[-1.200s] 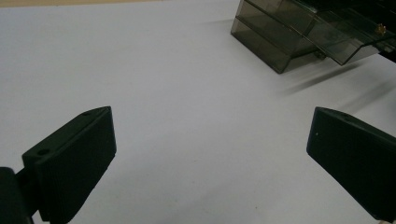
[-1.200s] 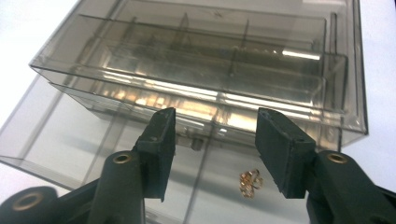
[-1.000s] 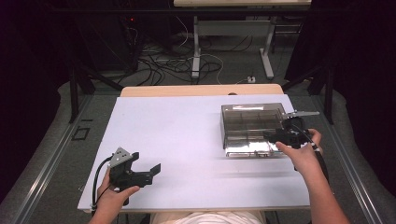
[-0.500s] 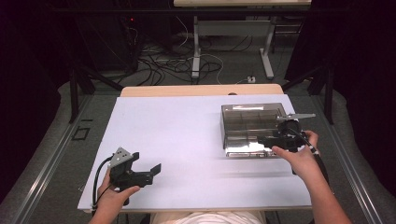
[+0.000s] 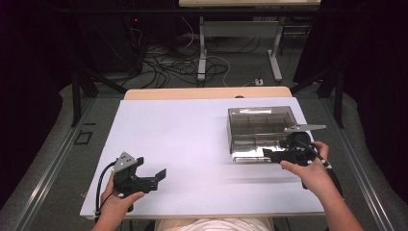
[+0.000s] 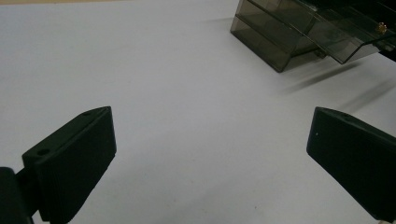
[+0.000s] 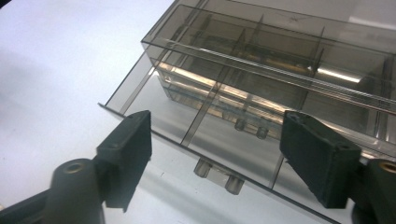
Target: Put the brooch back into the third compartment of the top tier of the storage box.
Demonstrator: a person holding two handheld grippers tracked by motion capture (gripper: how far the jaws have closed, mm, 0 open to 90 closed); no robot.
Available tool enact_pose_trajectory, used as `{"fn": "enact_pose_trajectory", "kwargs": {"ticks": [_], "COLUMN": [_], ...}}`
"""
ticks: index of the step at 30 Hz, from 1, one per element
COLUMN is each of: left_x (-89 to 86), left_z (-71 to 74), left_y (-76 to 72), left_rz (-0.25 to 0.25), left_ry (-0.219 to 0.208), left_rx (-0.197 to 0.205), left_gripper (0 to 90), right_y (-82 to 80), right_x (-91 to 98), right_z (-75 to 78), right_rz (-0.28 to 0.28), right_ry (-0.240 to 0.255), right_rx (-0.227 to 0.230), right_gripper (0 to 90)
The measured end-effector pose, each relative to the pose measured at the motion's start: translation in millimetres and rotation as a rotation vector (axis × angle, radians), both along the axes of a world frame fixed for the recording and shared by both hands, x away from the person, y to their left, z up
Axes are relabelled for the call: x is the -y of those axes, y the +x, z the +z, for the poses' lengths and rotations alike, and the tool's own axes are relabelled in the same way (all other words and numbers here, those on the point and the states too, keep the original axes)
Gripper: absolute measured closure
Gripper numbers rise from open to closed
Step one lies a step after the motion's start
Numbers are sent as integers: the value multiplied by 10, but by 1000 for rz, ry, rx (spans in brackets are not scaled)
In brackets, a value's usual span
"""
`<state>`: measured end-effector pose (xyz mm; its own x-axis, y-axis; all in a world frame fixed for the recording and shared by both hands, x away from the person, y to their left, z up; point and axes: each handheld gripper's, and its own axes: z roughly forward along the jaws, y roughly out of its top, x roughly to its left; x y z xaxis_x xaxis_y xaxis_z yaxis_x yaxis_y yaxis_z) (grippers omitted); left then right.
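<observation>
Smoked-grey clear plastic organizer box [image 5: 260, 126] sits on the right half of the white surface [image 5: 192, 139], toward the far side. Rectangular, thin glossy walls w/ hard reflections. Inside split by thin see-through dividers into several compartments; can't tell if anything's in them. In my right gripper view a flat panel of the same tinted plastic [image 7: 196, 140] juts out low at the near side of the box [image 7: 280, 70], lying almost level over the surface, w/ a small clear knob-like handle [image 7: 219, 175] of two round pegs at its near edge, and a second pair of pegs further in.

My right gripper [image 5: 279, 154] is at the box's near edge. Matte black blocky jaws have just been opening, now wide apart; the panel edge and its handle show between them in that view, pads not pressing on anything.

My left gripper [image 5: 149, 175] is near the front left of the surface, well apart from the box, jaws spread wide w/ bare surface between. Its view shows the box [image 6: 299, 32] far off at upper right.

Surface is smooth, matte, plain white; tan edge strip [image 5: 207, 92] along its far side.
</observation>
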<state>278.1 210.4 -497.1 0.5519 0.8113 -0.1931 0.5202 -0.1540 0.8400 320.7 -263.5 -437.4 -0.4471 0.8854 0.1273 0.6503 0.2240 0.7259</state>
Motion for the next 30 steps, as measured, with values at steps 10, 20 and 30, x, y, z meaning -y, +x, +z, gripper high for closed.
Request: {"fn": "enact_pose_trajectory", "kwargs": {"ticks": [10, 20, 30], "left_x": [0, 3, 3], "left_z": [0, 0, 2], "left_y": [-1, -4, -5], "left_rz": [0, -2, 0], "left_ry": [1, 1, 1], "left_rx": [-1, -2, 4], "left_gripper": [12, 12, 12], "right_y": [-234, -395, -470], "right_x": [-139, -272, -332], "right_z": [-86, -233, -429], "right_rz": [95, 162, 176], "right_ry": [3, 24, 24], "right_rx": [61, 97, 84], "right_gripper": [149, 30, 20]}}
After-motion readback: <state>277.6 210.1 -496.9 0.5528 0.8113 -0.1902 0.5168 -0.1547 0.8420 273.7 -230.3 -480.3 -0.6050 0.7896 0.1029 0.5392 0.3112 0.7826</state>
